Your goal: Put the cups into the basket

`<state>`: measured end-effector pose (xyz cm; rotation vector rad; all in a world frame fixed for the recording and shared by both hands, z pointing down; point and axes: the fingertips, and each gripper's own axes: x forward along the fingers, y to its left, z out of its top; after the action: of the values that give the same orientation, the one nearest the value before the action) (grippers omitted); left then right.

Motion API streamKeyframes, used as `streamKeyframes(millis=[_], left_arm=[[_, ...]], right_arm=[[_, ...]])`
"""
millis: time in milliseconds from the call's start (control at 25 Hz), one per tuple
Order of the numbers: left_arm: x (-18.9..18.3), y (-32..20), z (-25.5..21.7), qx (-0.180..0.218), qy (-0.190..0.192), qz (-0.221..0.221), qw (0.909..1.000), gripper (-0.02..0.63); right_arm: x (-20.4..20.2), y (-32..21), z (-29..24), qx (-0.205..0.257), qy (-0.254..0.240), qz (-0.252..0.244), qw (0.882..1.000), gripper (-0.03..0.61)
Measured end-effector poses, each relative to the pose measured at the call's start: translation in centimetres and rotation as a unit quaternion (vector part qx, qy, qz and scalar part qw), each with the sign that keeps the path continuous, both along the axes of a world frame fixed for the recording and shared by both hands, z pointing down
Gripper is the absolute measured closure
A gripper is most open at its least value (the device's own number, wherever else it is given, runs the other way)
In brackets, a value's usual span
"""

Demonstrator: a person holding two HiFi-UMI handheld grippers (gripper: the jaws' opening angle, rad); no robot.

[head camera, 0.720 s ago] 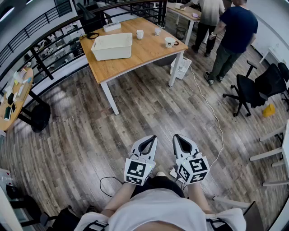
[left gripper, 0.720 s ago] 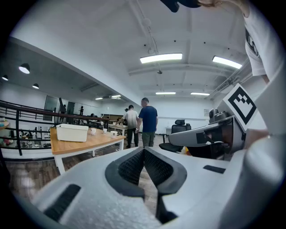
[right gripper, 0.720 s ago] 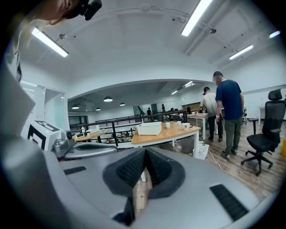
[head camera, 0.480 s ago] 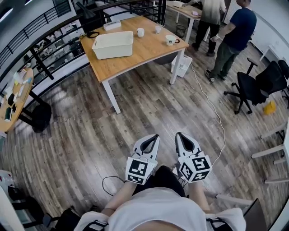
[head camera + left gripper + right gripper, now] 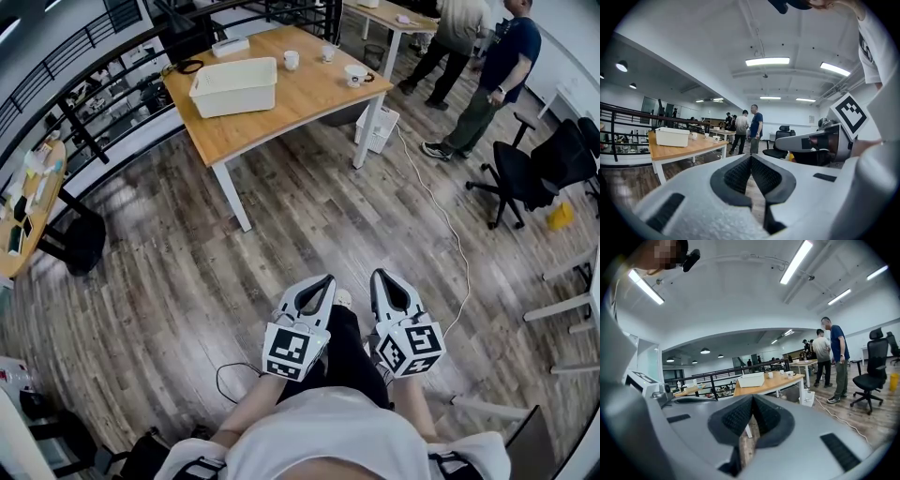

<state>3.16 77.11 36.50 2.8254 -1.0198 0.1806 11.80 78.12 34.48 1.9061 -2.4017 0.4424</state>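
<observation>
One small side table [image 5: 26,202] sits at the left edge of the head view, cluttered with stuff too small to identify.

Upper centre: wooden table [image 5: 281,117]. The white basket [image 5: 234,86] stands on its left half and looks empty from here.

Three white cups are on the same table, all right of the basket and outside it:
- first cup [image 5: 292,59], near the basket's far right corner but apart from it
- second cup [image 5: 328,52], further right, by the far edge
- third cup [image 5: 355,75], wider, close to the table's right edge

Bottom centre: the person holds both grippers side by side over the plank floor [image 5: 169,281], well apart from the table, tips pointing up-frame toward it.
- left gripper [image 5: 325,281]: jaws closed, pads meeting at the tip, nothing between them. Its own view shows only floor through the gap behind the pads.
- right gripper [image 5: 381,276]: same, jaws fully together and empty.

A white bin [image 5: 379,127] stands under the table's right end. A light cable [image 5: 441,225] runs across the floor from there down toward the right gripper.

Upper right: two people [image 5: 478,56] stand on the floor beside another table [image 5: 394,17]. Right edge: black office chair [image 5: 530,173].
</observation>
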Motion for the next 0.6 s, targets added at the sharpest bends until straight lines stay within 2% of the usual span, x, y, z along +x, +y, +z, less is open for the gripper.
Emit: streamKeyframes(millis=[280, 600], left_arm=[[1.2, -2.2, 0.2, -0.001, 0.004, 0.002, 1.0000, 0.606], [3.3, -8.1, 0.4, -0.001, 0.001, -0.019, 0.9998, 0.606]], right_arm=[[0.0, -2.4, -0.4, 0.021, 0.011, -0.015, 1.000, 0.566], [1.6, -8.4, -0.6, 0.031, 0.009, -0.040, 0.999, 0.566]])
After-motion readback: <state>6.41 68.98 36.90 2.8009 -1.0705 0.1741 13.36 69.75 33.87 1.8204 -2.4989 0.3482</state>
